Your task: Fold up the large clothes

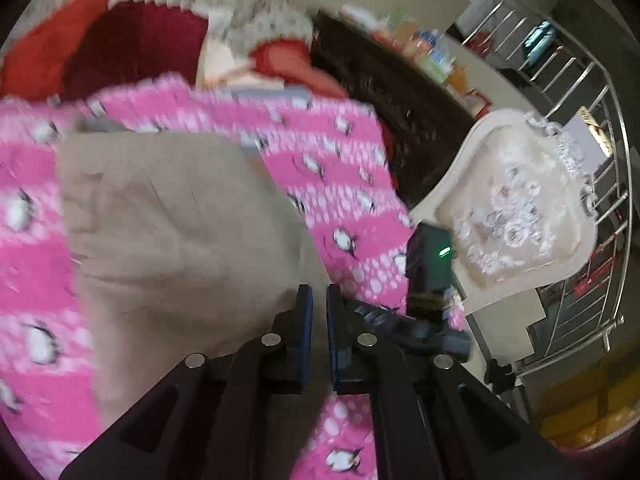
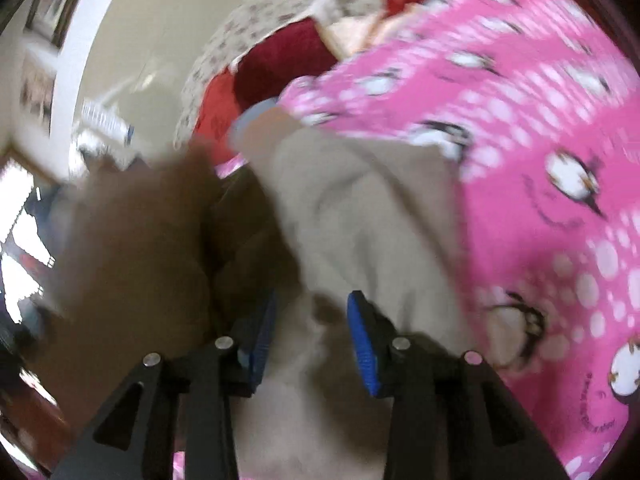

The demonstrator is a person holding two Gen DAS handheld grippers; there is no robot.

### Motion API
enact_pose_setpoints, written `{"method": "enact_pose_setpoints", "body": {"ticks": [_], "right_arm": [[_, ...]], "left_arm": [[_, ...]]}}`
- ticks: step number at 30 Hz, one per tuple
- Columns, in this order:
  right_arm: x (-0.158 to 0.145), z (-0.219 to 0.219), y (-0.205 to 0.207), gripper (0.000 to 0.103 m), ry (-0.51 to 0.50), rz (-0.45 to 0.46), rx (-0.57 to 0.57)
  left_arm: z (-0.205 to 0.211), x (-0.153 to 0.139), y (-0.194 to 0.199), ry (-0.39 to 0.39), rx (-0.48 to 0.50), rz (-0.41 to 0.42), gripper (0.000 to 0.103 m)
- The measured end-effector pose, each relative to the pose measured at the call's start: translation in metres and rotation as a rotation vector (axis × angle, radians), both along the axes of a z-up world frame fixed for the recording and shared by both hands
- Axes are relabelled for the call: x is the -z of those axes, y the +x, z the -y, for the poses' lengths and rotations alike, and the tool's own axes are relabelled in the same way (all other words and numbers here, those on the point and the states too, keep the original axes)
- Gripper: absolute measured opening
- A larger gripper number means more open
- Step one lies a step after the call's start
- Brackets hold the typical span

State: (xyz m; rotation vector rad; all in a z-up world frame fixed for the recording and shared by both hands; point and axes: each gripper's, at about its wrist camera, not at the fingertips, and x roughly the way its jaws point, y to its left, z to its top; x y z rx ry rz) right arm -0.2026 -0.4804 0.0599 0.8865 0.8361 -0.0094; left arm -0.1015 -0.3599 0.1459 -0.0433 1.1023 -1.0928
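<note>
Pink penguin-print blanket [image 1: 352, 184] covers the bed; beige garment [image 1: 172, 224] lies on it. Left gripper [image 1: 316, 300] closed, nothing visibly pinched. Right gripper [image 2: 312, 312] part open, beige fabric between the fingers, grip unclear through blur.

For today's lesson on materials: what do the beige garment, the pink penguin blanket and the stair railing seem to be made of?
Beige garment: seemingly woven cotton-like cloth, matte, with soft creases. Pink penguin blanket: probably fleece, fuzzy-looking with a printed pattern, though blurred. Stair railing: likely polished metal, thin silvery bars with bright glints.
</note>
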Motion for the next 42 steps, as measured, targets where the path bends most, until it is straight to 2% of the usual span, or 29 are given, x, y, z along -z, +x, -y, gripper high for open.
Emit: {"method": "enact_pose_setpoints", "body": {"ticks": [3,4,6,8,11,13,15,17,21,24,25,26,28,29,32,34,36,38,40,42], "right_arm": [[0.025,0.027,-0.012,0.042,0.21,0.033,0.06],[0.032,0.031,-0.013,0.042,0.252,0.037,0.065],[0.04,0.032,-0.012,0.043,0.299,0.049,0.07],[0.038,0.027,-0.008,0.046,0.285,0.053,0.059],[0.03,0.022,-0.001,0.054,0.254,0.057,0.041],[0.019,0.016,0.001,0.059,0.231,0.082,0.026],[0.005,0.012,0.002,0.071,0.207,0.122,0.013],[-0.009,0.006,0.005,0.081,0.195,0.17,-0.011],[-0.03,-0.012,0.03,0.085,0.09,0.178,-0.101],[-0.037,-0.032,0.055,0.085,-0.04,0.12,-0.175],[-0.038,-0.038,0.065,0.085,-0.073,0.106,-0.194],[-0.038,-0.042,0.071,0.08,-0.1,0.095,-0.2],[-0.041,-0.05,0.081,0.046,-0.161,0.078,-0.204],[-0.046,-0.053,0.083,0.017,-0.196,0.079,-0.211],[-0.073,-0.052,0.065,0.014,-0.306,0.165,-0.214],[-0.084,-0.04,0.058,0.014,-0.353,0.189,-0.169],[-0.077,-0.026,0.061,0.014,-0.374,0.143,-0.129],[-0.052,-0.013,0.071,0.015,-0.38,0.07,-0.109],[-0.03,-0.007,0.077,0.022,-0.357,0.013,-0.123],[-0.031,-0.004,0.071,0.03,-0.349,-0.001,-0.122]], "left_arm": [[0.015,0.028,0.004,0.059,-0.029,-0.053,0.001],[0.015,0.033,0.003,0.073,-0.024,-0.067,0.012],[0.01,0.031,-0.006,0.093,-0.01,-0.068,0.021],[-0.002,0.017,-0.015,0.091,0.016,-0.027,0.021],[-0.036,-0.008,-0.026,0.077,0.01,0.051,0.022],[-0.056,-0.018,-0.028,0.083,-0.03,0.097,0.023],[-0.074,-0.017,-0.027,0.106,-0.086,0.144,0.023],[-0.087,-0.004,-0.025,0.139,-0.124,0.15,0.023],[-0.099,0.04,-0.021,0.195,-0.154,0.054,0.023],[-0.096,0.068,-0.025,0.223,-0.171,0.016,0.023],[-0.095,0.074,-0.027,0.229,-0.178,0.017,0.023],[-0.094,0.077,-0.029,0.231,-0.183,0.018,0.023],[-0.091,0.074,-0.031,0.227,-0.184,0.029,0.023],[-0.089,0.069,-0.031,0.22,-0.179,0.032,0.023],[-0.086,0.049,-0.034,0.164,-0.159,0.072,0.025],[-0.082,0.048,-0.034,0.163,-0.158,0.112,0.027],[-0.077,0.06,-0.032,0.181,-0.155,0.095,0.027],[-0.076,0.075,-0.029,0.204,-0.156,0.071,0.027],[-0.073,0.082,-0.029,0.232,-0.161,0.081,0.027],[-0.072,0.084,-0.029,0.245,-0.159,0.091,0.027]]}}
